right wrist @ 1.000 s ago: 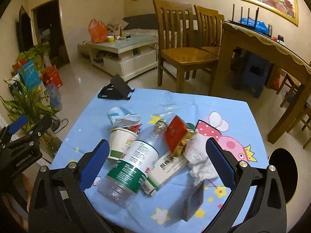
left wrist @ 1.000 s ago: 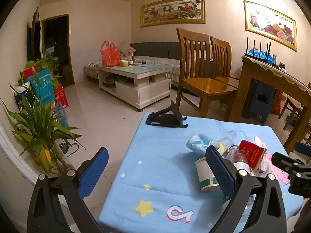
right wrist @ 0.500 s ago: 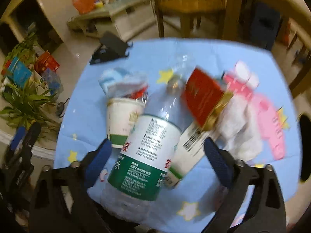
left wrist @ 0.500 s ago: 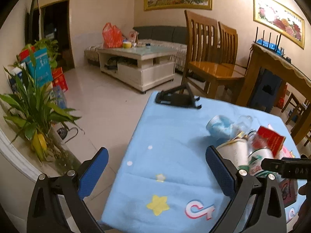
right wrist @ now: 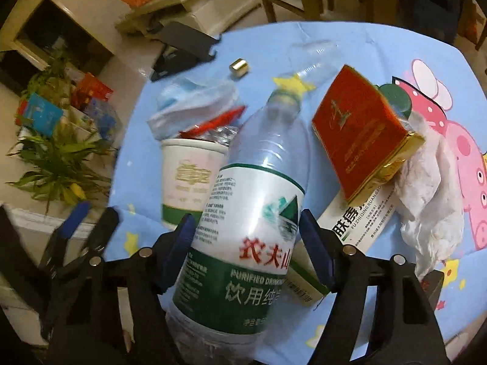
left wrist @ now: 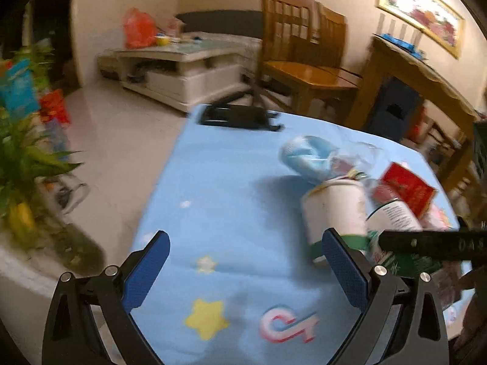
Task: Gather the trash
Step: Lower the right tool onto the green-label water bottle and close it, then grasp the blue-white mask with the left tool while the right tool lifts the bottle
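Table: a small table with a blue cloth [right wrist: 350, 39] that has stars and a pink pig on it. All the trash lies on this cloth.
Left tongs [left wrist: 252, 270]: wide apart, nothing between them. They hang over the bare left part of the cloth, left of the paper cup.
Phone stand [right wrist: 179, 51]: black, at the far left edge of the cloth.
Blue mask [right wrist: 194, 100]: crumpled, just behind the paper cup.
Paper cup [right wrist: 188, 182]: white with a green band, stuffed with wrappers, touching the left side of the water bottle.
Water bottle [right wrist: 258, 200]: clear plastic with a green and white label, lying in the middle of the cloth with its neck pointing away.
Right tongs [right wrist: 246, 240]: closing in, one blue pad on each side of the bottle's label. I cannot tell if the pads press on it.
Red box [right wrist: 362, 133]: red with a gold edge, tilted, right of the bottle.
White box [right wrist: 359, 222]: long, with green print, lying under the red box.
Tissue [right wrist: 429, 188]: white and crumpled, right of the red box, over the pig picture.
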The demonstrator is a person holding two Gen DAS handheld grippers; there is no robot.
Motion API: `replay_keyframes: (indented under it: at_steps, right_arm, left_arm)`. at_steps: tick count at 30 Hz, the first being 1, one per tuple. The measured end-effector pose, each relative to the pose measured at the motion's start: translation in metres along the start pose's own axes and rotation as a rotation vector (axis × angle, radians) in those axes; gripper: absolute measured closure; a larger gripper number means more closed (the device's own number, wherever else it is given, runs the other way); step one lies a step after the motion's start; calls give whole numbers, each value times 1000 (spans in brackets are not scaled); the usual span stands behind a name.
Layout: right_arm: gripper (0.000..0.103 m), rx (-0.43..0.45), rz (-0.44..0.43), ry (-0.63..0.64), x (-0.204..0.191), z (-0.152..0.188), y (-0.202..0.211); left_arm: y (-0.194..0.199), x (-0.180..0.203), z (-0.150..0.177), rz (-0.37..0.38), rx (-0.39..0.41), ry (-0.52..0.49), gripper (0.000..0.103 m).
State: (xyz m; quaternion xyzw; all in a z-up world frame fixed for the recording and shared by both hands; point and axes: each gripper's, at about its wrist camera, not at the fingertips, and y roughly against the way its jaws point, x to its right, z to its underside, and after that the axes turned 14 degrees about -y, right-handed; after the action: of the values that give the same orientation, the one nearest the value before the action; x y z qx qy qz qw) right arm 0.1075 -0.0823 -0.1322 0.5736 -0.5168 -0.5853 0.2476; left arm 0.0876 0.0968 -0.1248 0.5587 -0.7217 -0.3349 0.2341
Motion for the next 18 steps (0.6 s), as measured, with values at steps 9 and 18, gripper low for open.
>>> replay_keyframes:
  at_steps: [9, 18]
  right_arm:
    - [38, -8, -276, -107, 56, 1, 45]
    - [38, 67, -480, -152, 114, -22, 92]
  left_arm:
    - [-64, -8, -83, 202, -17, -50, 6]
    - [-123, 17, -143, 159, -138, -62, 7]
